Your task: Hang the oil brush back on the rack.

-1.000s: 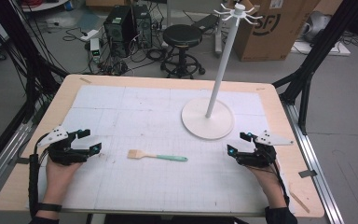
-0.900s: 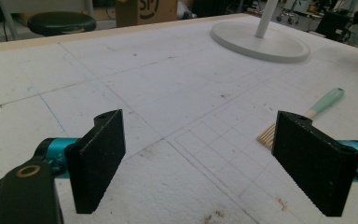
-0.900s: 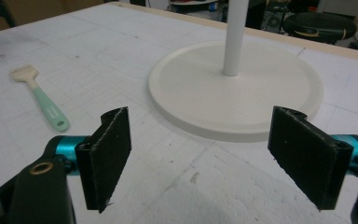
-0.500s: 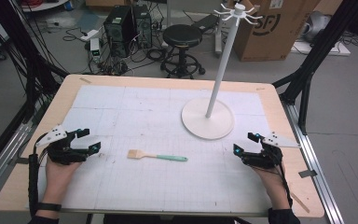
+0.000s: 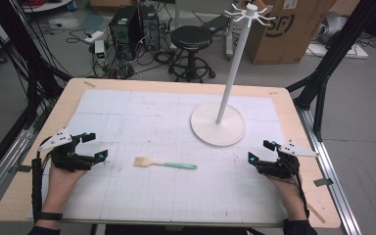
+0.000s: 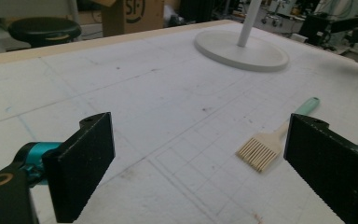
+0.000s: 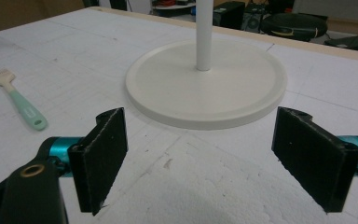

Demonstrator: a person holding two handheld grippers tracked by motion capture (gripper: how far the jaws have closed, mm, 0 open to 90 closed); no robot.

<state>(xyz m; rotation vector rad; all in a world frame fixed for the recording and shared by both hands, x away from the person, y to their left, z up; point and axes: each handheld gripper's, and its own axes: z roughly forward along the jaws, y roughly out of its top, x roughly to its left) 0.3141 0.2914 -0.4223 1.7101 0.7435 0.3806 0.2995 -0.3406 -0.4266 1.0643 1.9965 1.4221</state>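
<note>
- Left hand-held gripper (image 5: 94, 145) near the tabletop's (image 5: 284, 105) left edge: released, jaws just opened wider, nothing between; aimed at the brush, likely staged to grab.
- Small pastry brush with pale bristles and mint-green handle (image 5: 165, 164): flat, mid-tabletop toward the front edge, untouched.
- White round-based hanger stand (image 5: 218, 123): right of centre.
- Right hand-held gripper (image 5: 260, 151) near the right edge: released, empty, jaws just opened.

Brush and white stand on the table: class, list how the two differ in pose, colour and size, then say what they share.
Pose: the brush lies flat, while the white stand rises upright from a round base. Colour: the brush has a green handle and pale bristles; the white stand is one colour throughout. Size: the brush is small, the white stand far bigger. Both rest on the table, untouched.
</note>
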